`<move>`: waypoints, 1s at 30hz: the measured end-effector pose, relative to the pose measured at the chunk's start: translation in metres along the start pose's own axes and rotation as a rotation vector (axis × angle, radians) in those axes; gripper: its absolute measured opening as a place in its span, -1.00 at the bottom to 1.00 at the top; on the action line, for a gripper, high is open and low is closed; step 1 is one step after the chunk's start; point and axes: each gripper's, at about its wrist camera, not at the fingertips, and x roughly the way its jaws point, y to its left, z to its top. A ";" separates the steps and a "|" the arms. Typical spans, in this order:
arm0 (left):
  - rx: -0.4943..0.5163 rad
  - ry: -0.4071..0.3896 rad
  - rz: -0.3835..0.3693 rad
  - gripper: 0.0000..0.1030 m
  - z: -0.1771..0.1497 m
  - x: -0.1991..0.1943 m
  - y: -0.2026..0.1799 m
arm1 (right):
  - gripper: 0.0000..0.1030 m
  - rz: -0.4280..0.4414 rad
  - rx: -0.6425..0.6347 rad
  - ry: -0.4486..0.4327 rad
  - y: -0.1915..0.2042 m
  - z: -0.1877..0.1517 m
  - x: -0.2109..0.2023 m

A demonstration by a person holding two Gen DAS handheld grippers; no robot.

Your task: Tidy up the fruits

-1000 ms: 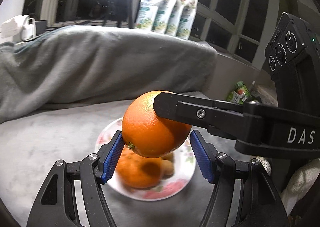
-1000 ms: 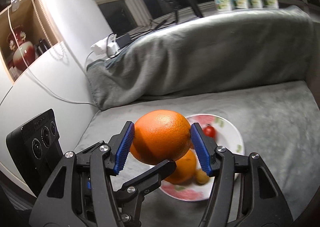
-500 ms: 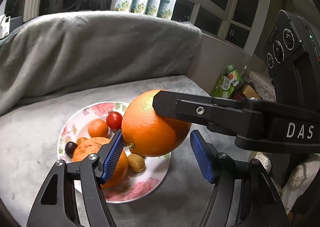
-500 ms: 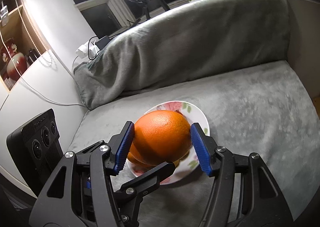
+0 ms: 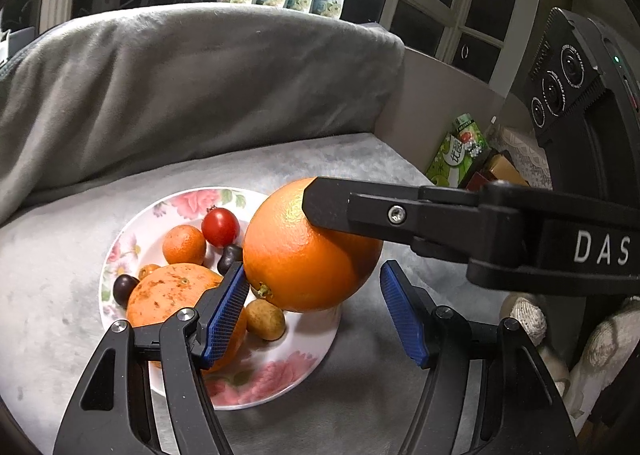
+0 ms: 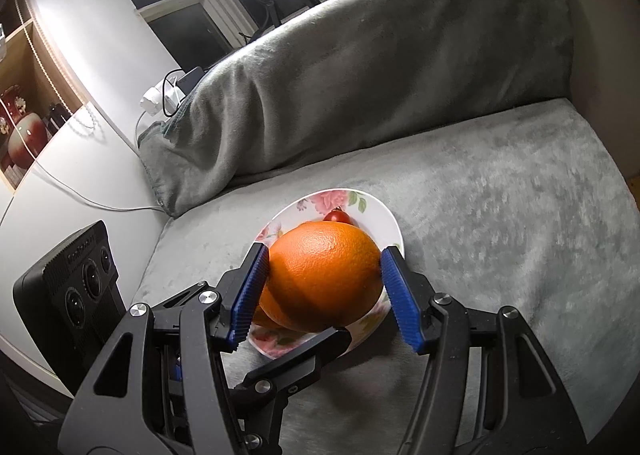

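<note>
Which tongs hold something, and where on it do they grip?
The right tongs clamp the large orange across its opposite sides; the left tongs hold nothing.

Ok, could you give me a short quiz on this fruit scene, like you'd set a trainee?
1. True or false: the big orange is clamped in the right hand-held gripper.
2. Which red fruit lies on the flowered plate? A. strawberry B. cherry tomato C. apple
3. How many dark grape-like fruits lie on that plate?

Key: 1. True. 2. B. 3. Two.
</note>
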 end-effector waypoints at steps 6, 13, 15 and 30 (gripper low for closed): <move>0.012 0.015 0.020 0.29 -0.003 0.004 0.002 | 0.19 0.004 0.001 0.034 -0.003 -0.002 0.009; 0.009 -0.023 0.034 0.29 -0.005 -0.024 0.008 | 0.20 -0.027 -0.052 -0.011 0.010 -0.004 -0.005; 0.009 -0.027 0.040 0.30 -0.008 -0.031 0.010 | 0.21 -0.033 -0.053 -0.025 0.012 -0.004 -0.010; -0.021 -0.112 0.104 0.57 -0.031 -0.102 0.011 | 0.69 -0.218 -0.164 -0.158 0.039 -0.044 -0.055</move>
